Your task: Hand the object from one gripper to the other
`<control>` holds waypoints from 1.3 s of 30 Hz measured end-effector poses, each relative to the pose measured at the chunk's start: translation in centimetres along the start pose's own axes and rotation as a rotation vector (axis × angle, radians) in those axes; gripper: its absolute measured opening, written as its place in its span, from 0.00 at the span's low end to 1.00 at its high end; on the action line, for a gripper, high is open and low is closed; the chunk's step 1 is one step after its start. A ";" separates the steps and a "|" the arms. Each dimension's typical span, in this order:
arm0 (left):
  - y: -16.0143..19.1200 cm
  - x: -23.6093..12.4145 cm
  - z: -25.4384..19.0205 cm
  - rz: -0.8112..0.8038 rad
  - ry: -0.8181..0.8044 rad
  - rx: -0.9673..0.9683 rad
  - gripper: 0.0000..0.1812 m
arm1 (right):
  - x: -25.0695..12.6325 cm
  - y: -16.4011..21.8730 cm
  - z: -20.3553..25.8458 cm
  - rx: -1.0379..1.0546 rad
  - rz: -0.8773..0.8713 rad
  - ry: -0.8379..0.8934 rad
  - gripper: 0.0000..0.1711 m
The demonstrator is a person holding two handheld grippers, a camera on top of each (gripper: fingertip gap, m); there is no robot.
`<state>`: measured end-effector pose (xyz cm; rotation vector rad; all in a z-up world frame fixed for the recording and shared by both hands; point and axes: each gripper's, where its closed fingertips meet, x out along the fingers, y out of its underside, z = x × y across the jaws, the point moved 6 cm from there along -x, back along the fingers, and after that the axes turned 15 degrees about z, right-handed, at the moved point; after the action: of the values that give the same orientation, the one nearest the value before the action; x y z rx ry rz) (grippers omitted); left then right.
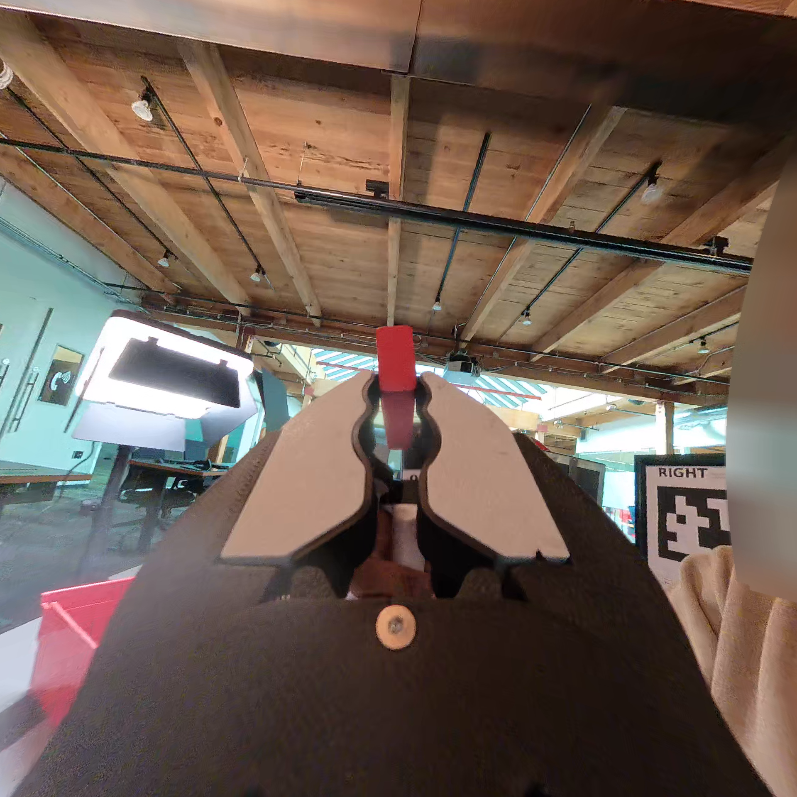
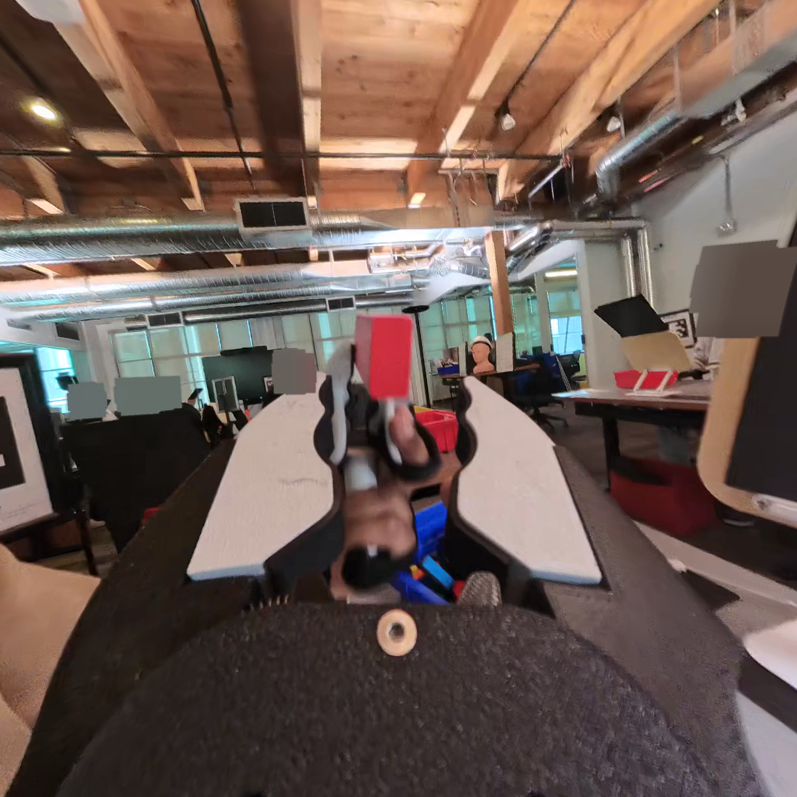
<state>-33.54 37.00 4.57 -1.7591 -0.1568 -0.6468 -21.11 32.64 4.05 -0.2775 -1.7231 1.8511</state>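
Left gripper (image 1: 396,384) upturned — red block (image 1: 394,360) clamped

My left black-and-white hand-held gripper (image 1: 396,379) points steeply upward, its two fingers drawn in and clamped on something at the tips. My right black-and-white hand-held gripper (image 2: 394,388) also tilts up, jaws spread wide with nothing between the pads. The left one shows blurred ahead of it, apparently just beyond its fingertips.
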 end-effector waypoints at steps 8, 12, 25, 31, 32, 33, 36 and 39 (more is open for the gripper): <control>2.5 0.2 -0.7 0.179 -0.072 0.043 0.11 | 0.6 0.0 1.8 -0.116 0.141 -0.011 0.10; 3.3 0.3 -0.4 0.413 -0.117 0.127 0.13 | -0.6 0.5 0.9 -0.137 0.348 -0.037 0.10; 2.8 -0.9 -0.2 0.517 -0.030 0.075 0.10 | -2.4 0.2 0.3 -0.191 0.353 -0.069 0.12; 3.1 -1.9 0.2 0.710 -0.119 0.168 0.15 | -1.9 1.1 0.5 -0.200 0.451 -0.066 0.09; 3.5 -2.1 0.0 0.784 -0.144 0.236 0.16 | -1.7 1.6 0.5 -0.229 0.508 -0.049 0.10; 4.1 -2.2 -0.3 0.861 -0.145 0.284 0.16 | -1.6 2.3 0.6 -0.248 0.576 -0.053 0.09; 5.5 -2.0 -0.7 1.002 -0.174 0.403 0.12 | -0.9 4.4 0.8 -0.267 0.732 -0.061 0.09; 6.0 -1.9 -0.7 1.045 -0.177 0.433 0.11 | -0.7 5.3 0.7 -0.293 0.780 -0.060 0.10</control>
<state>-32.81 34.99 -1.43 -1.2323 0.4545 0.2917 -22.38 31.69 -1.15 -1.1582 -2.1110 2.1047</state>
